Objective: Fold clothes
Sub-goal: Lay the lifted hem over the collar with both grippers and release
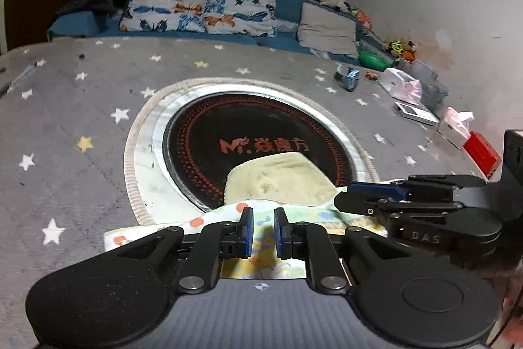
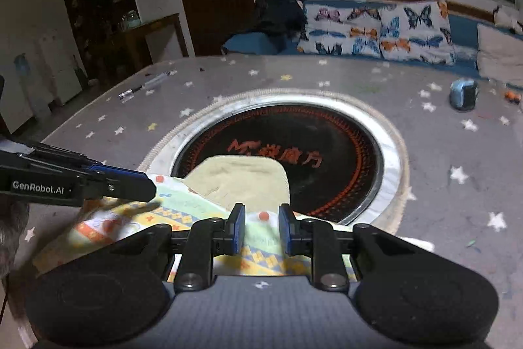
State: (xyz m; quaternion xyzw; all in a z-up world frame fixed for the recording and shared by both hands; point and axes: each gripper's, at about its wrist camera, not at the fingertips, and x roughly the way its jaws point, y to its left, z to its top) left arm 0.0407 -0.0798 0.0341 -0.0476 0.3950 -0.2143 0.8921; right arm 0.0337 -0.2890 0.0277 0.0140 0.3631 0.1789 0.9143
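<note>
Both my claws, left (image 1: 263, 229) and right (image 2: 261, 226), slightly parted, empty | patterned pastel garment (image 1: 295, 216) overlaps round black hotplate (image 1: 209, 146) rim | grey star-print tablecloth (image 1: 72, 126) roomy leftward

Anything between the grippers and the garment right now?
Nothing visible. Both the left gripper and right gripper hang open directly over the patterned garment, with no object in between; its pale lining lies folded over the black cooktop.

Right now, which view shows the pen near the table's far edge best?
The right wrist view: the pen lies in plain sight near the far left table edge. The left wrist view shows only a faint sliver at its left border, too blurred to identify.
</note>
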